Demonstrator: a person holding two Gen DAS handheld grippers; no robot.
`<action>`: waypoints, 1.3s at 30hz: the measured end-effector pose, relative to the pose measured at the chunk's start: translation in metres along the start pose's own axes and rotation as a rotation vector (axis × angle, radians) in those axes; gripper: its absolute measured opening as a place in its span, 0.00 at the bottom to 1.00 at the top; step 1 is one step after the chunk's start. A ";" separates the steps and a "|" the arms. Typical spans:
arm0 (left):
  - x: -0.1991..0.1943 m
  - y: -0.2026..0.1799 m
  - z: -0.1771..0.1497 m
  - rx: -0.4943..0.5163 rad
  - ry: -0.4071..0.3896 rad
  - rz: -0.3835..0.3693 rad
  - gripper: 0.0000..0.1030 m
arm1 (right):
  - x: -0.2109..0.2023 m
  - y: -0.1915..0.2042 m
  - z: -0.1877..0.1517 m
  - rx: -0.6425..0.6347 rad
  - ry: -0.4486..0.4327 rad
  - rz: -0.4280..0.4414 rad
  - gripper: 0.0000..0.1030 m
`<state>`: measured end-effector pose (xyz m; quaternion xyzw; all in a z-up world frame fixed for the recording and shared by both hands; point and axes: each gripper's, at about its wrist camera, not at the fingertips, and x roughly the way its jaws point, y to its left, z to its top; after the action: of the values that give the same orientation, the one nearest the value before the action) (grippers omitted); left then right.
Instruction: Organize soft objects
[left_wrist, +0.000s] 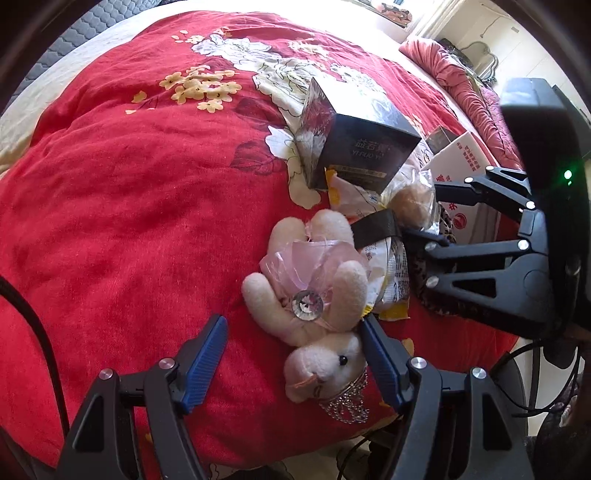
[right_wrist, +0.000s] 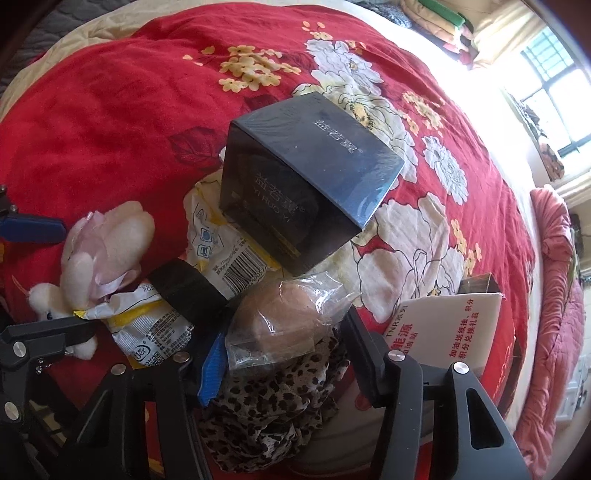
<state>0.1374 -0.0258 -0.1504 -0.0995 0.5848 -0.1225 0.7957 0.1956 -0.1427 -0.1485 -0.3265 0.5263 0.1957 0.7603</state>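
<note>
The left tongs (left_wrist: 295, 354) stand wide open with the plush bear (left_wrist: 317, 314) lying between their blue pads. The bear's head is just inside the right-hand pad and may be touching it, while the left-hand pad is well clear, over bare red bedspread (left_wrist: 129, 221). Nothing is gripped yet. I judge the step in hand to be the pick-up of the bear, the softest of the things in the heap.

The right tongs (right_wrist: 284, 354) are also open. Between their fingers sit a bagged bun (right_wrist: 284, 314) and, beneath it, a leopard-print cloth (right_wrist: 266, 413). A strip of black tape (right_wrist: 188, 288) crosses just ahead of the left finger. Whether either pad presses on the bag cannot be told. Ahead of these tongs a dark box (right_wrist: 306, 177) rests on crumpled yellow-and-white snack wrappers (right_wrist: 221, 258), and a white carton (right_wrist: 447, 332) lies off the right finger.

For the next move, the left tongs would need to shift slightly rightward so the bear's body sits centred, then close gently around its middle, not the tiara at its head, which could slip or snag. Lifting should clear the wrappers touching the bear's far side.
</note>
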 end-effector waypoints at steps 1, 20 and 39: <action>0.000 -0.001 -0.001 0.004 0.006 0.002 0.71 | -0.003 -0.002 -0.002 0.017 -0.011 0.002 0.56; 0.004 -0.004 -0.002 0.015 -0.013 0.008 0.42 | -0.069 -0.025 -0.021 0.261 -0.217 0.053 0.55; -0.052 -0.012 -0.010 0.039 -0.181 0.049 0.36 | -0.116 -0.016 -0.037 0.388 -0.355 0.122 0.55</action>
<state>0.1120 -0.0210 -0.1023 -0.0804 0.5102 -0.1048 0.8499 0.1379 -0.1752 -0.0446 -0.1027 0.4313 0.1908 0.8758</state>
